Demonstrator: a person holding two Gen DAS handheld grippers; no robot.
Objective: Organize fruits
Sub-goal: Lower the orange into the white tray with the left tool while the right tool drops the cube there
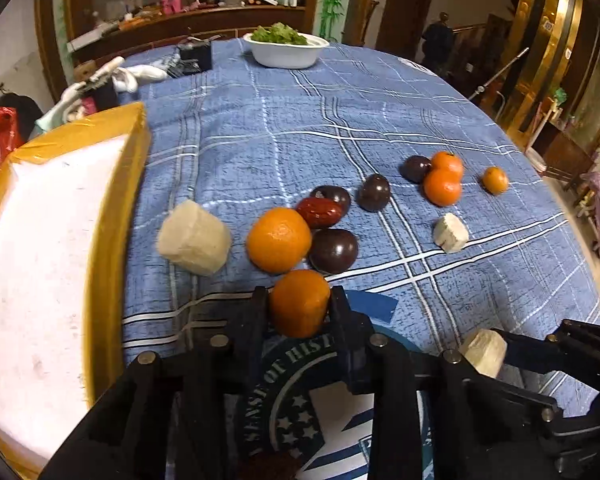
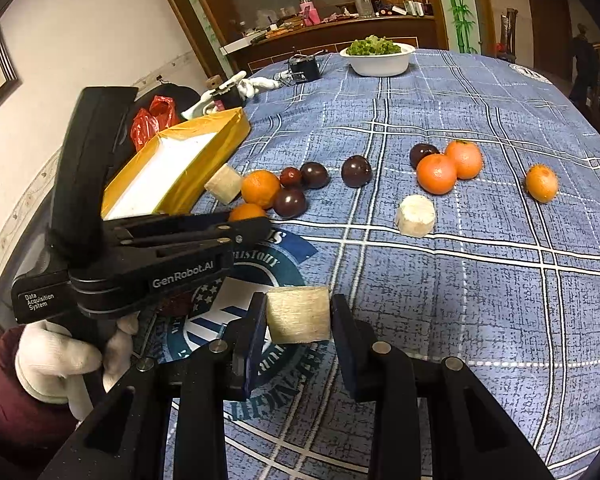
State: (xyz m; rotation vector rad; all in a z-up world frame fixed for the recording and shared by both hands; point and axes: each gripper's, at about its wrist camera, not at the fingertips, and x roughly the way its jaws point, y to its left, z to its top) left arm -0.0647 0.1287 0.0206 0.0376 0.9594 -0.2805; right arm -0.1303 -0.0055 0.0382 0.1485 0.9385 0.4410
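Observation:
My left gripper (image 1: 299, 304) is shut on an orange mandarin (image 1: 299, 303), held low over the blue checked tablecloth (image 1: 284, 128). My right gripper (image 2: 298, 316) is shut on a pale cut sugarcane piece (image 2: 299, 314); it also shows in the left wrist view (image 1: 485, 352). Loose fruit lies ahead: mandarins (image 1: 278, 239) (image 1: 442, 186), dark plums (image 1: 333, 251) (image 1: 374, 192), a red jujube (image 1: 319, 212), and sugarcane pieces (image 1: 194, 237) (image 1: 450, 233). A yellow-edged box with a white inside (image 1: 40, 248) stands to the left.
A white bowl of greens (image 1: 285, 49) stands at the table's far edge, next to a black device (image 1: 194, 57) and white gloves (image 1: 132, 76). The left gripper's body and a gloved hand (image 2: 56, 356) fill the right view's left side. A small mandarin (image 2: 541, 182) lies far right.

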